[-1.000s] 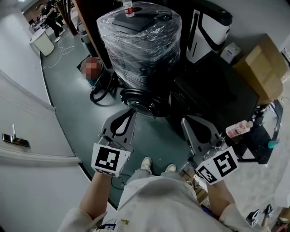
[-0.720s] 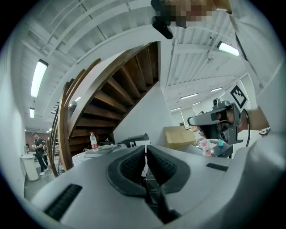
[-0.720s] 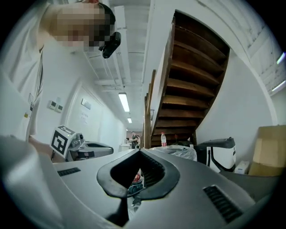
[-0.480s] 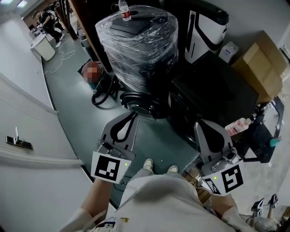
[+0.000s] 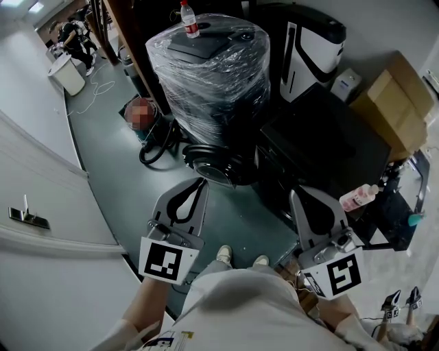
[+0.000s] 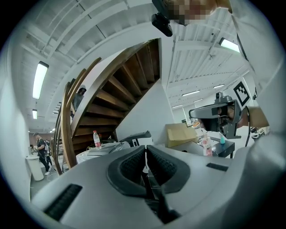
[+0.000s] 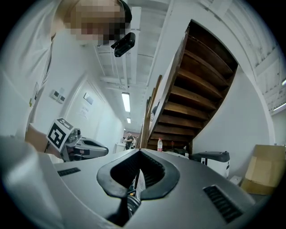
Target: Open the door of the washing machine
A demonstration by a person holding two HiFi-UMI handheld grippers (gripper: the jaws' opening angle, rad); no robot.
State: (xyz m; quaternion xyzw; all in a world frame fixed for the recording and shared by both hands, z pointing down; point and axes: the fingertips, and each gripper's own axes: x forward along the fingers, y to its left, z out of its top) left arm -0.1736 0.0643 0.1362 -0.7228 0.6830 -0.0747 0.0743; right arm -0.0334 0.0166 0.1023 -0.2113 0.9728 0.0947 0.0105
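Grey-green floor [image 5: 110, 147] carries the upright, plastic-wrapped washing machine [image 5: 206, 68]. Its round door [image 5: 209, 161], low on the front, faces the person. The left gripper [image 5: 200, 182] and right gripper [image 5: 297, 194] are both pinched together, empty. The right has rolled more upright than a second ago.

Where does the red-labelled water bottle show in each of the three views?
Head view: bottle at the top edge, left of centre.
Left gripper view: bottle left of centre, under the stairs.
Right gripper view: bottle near centre, under the stairs.
Shared landmark: cardboard box, to the right of the bottle in every view.
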